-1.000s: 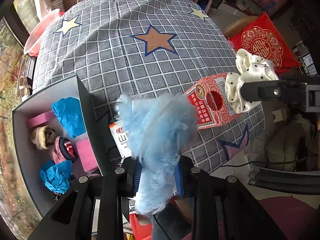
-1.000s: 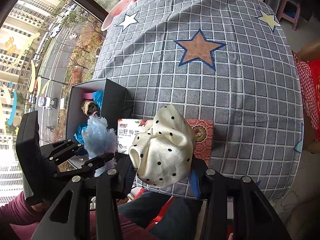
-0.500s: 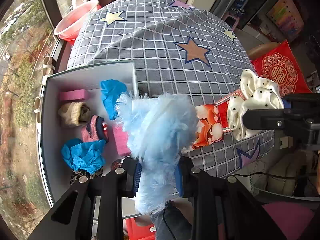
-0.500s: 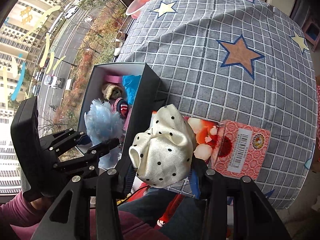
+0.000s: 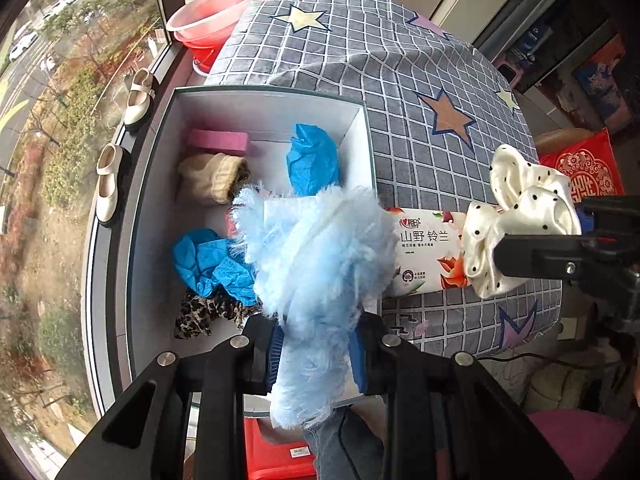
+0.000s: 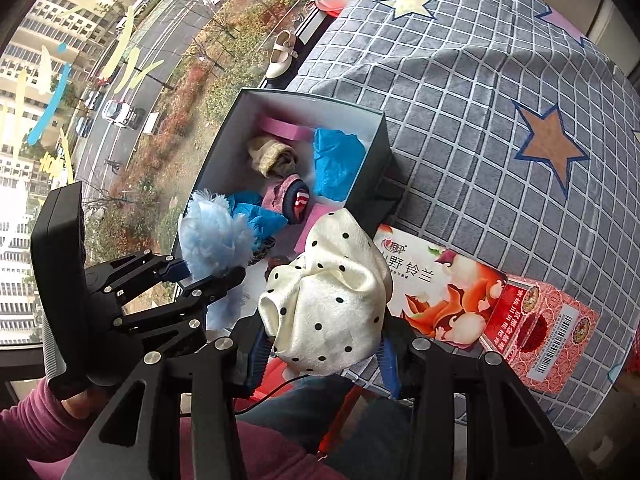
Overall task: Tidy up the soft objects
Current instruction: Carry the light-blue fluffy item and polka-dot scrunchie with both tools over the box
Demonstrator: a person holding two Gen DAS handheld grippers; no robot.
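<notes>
Left tool (image 5: 316, 354) clamped on a fluffy blue piece (image 5: 316, 264), carried above the open box (image 5: 362, 148), presumably for dropping in with the soft things already gathered there; right tool (image 6: 324, 354) pinching a cream polka-dot scrunchie (image 6: 326, 296) just beside the box, over the tissue pack (image 6: 440, 292) on the counter (image 6: 500, 80). Compared with a second ago: both swung sideways from the checked cloth towards the box; grips unchanged.

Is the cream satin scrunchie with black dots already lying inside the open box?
No, the cream satin scrunchie with black dots is clamped in the right gripper, outside the open grey box.
</notes>
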